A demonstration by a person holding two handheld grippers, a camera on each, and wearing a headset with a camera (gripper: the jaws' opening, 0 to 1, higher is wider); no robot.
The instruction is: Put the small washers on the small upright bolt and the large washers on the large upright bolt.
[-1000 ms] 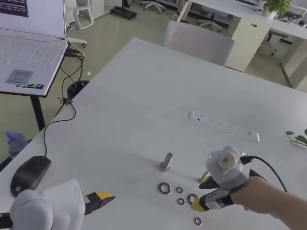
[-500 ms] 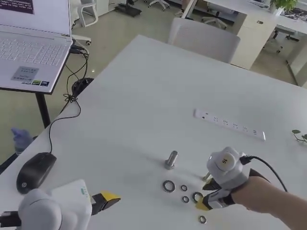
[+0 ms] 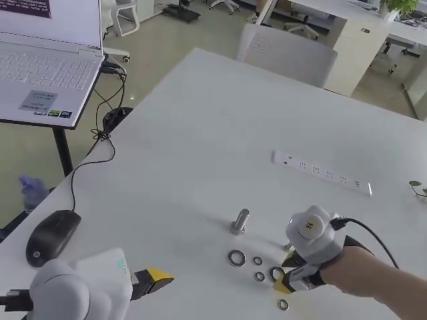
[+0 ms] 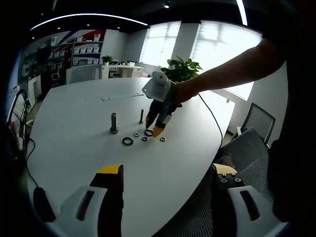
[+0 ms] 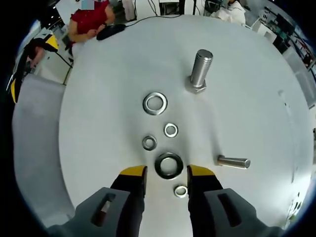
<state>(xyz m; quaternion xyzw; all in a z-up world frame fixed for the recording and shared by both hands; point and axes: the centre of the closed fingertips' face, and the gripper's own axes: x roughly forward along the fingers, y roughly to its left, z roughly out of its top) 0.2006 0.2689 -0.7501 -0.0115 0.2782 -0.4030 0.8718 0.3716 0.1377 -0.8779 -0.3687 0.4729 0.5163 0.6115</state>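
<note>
The large bolt (image 3: 240,221) (image 5: 200,70) stands upright on the white table (image 3: 200,147). The small bolt (image 5: 233,161) (image 4: 141,116) stands to its right. A silver large washer (image 3: 236,257) (image 5: 155,103), a dark large washer (image 3: 275,273) (image 5: 169,165) and three small washers (image 5: 171,130) (image 5: 149,143) (image 5: 180,191) lie flat in front of the bolts. My right gripper (image 3: 283,283) (image 5: 167,173) is open and low over the table. The dark washer lies just ahead of its tips, and one small washer lies between its jaws. My left gripper (image 3: 160,279) (image 4: 165,170) is open and holds nothing, well left of the washers.
A white power strip (image 3: 320,173) lies beyond the bolts. A black mouse (image 3: 50,235) with its cable sits at the table's left edge. A laptop (image 3: 47,73) stands on a side stand to the left, and a chair (image 3: 287,57) stands at the far edge.
The head view has shifted a little. Both grippers, the bolts and the washers keep their places.
</note>
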